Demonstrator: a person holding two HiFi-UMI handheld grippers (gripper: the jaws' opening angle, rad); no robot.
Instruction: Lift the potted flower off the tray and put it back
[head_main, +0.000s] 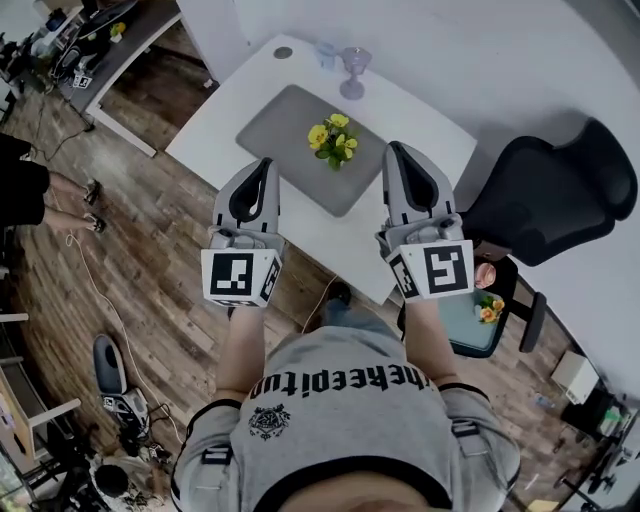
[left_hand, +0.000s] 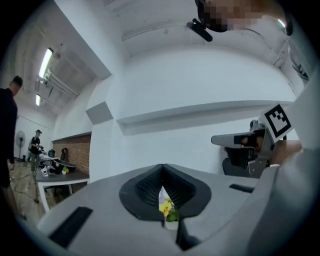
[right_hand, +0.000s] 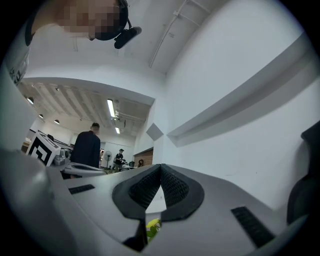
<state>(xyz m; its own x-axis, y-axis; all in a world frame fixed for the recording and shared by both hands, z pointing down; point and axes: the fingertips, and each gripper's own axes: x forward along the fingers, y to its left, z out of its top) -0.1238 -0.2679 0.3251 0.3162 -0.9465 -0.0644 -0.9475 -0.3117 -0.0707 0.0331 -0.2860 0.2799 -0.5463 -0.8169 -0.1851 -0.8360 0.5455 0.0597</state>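
Standing on the grey tray (head_main: 280, 130), the potted flower (head_main: 334, 140) shows yellow blooms above green leaves, near the middle of the white worktop (head_main: 425, 128). The left claw (head_main: 262, 165) is closed with nothing in it, held at the tray's near left and apart from the plant. The right claw (head_main: 397, 150) is closed and empty too, its tips just right of the flower without touching. Each gripper view catches the blooms through the slit under its joined jaws. A purple stemmed glass (head_main: 354, 72) stands beyond the tray at the worktop's far edge. A black office chair (head_main: 560, 190) stands to the right, on the wooden floor (head_main: 150, 270)
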